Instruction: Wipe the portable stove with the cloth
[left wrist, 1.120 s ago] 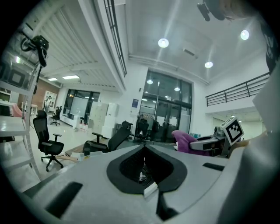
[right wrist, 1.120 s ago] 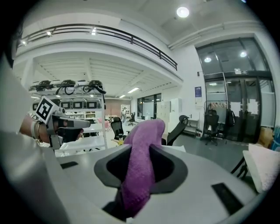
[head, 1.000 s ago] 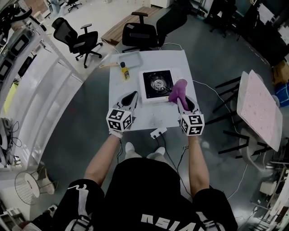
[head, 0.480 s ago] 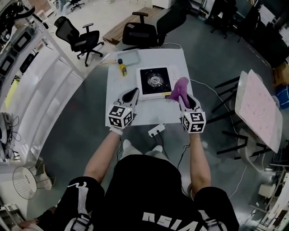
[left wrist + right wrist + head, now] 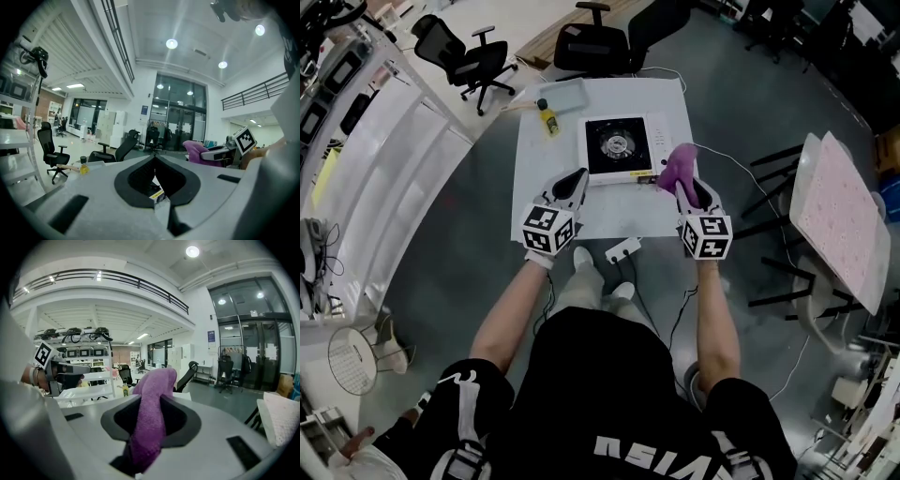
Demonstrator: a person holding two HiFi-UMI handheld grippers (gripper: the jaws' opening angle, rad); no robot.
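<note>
Upper centre, a white table (image 5: 546,208) carries the portable stove (image 5: 619,147). A purple cloth (image 5: 678,166) juts from the right gripper (image 5: 686,187) (at the stove's lower right corner); the left gripper (image 5: 575,182) sits at its lower left.

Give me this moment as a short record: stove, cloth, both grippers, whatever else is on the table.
stove: portable stove on the white table
cloth: purple cloth, by the stove's near right corner; contact unclear
right gripper: shut on the cloth
left gripper: jaws together, nothing held, by the stove's near left corner
also on table: yellow bottle, tray
</note>
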